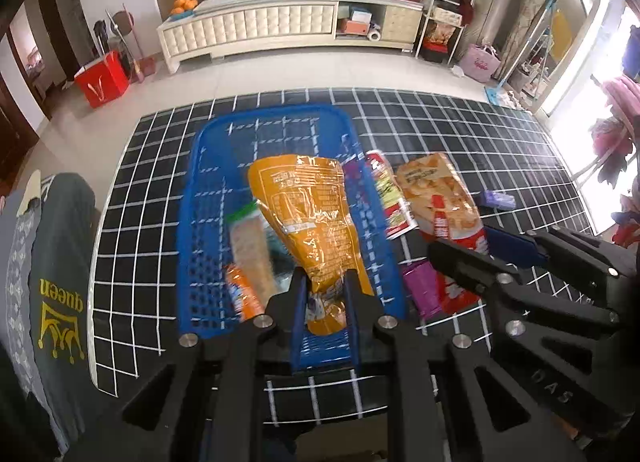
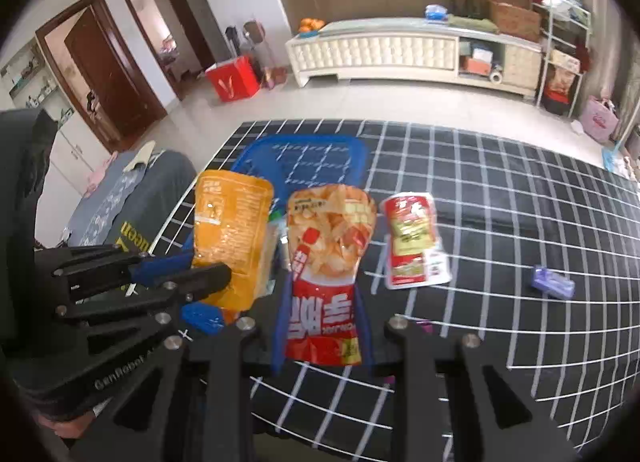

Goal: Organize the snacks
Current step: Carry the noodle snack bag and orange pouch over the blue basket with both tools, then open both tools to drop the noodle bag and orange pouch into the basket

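Observation:
My left gripper (image 1: 325,290) is shut on the bottom end of an orange snack bag (image 1: 312,213), held over the blue plastic basket (image 1: 208,165). A pale packet (image 1: 249,246) and an orange packet (image 1: 240,294) lie in the basket. My right gripper (image 2: 322,302) is shut on a red chips bag (image 2: 326,246), just right of the basket (image 2: 300,153). The right wrist view also shows the orange bag (image 2: 230,229) in the left gripper (image 2: 208,266). From the left wrist, the right gripper (image 1: 464,242) grips the chips bag (image 1: 436,193).
On the black grid tablecloth (image 2: 500,189) lie a red and green packet (image 2: 414,240), also seen beside the basket (image 1: 388,197), a small purple item (image 2: 554,282) and a purple packet (image 1: 420,290). A grey garment (image 1: 60,262) hangs at the table's left edge.

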### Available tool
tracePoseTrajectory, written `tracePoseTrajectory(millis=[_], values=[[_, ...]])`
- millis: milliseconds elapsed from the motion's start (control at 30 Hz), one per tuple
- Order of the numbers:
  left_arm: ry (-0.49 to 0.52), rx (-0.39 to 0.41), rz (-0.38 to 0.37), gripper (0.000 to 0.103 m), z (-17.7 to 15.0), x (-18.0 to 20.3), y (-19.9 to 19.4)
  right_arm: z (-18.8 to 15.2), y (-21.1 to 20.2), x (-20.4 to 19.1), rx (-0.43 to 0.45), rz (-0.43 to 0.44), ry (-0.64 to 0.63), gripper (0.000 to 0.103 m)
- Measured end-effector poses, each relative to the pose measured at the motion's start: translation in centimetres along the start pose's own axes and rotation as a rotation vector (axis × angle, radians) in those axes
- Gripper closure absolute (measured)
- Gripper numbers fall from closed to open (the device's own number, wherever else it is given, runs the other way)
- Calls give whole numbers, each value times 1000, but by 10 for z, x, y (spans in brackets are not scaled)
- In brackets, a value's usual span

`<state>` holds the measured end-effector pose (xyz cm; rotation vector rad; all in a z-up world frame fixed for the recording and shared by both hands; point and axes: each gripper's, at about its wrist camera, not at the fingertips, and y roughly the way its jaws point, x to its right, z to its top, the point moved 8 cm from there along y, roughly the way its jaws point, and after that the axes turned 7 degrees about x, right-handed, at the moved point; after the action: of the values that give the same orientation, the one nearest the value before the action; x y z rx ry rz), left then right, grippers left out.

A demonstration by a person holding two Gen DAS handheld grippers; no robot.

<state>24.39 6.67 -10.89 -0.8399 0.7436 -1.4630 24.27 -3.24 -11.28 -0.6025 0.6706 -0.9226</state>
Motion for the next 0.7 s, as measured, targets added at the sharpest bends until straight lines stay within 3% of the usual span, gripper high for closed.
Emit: tracePoseTrajectory(millis=[267, 600, 700], values=[[-20, -68, 42, 87, -27, -40, 26, -12, 48, -32, -66, 20, -14, 70], [53, -123, 93, 87, -47, -43, 50, -35, 77, -36, -150, 17, -38, 70], [34, -141, 77, 87, -49, -46, 55, -34, 76, -39, -153, 10, -52, 70]])
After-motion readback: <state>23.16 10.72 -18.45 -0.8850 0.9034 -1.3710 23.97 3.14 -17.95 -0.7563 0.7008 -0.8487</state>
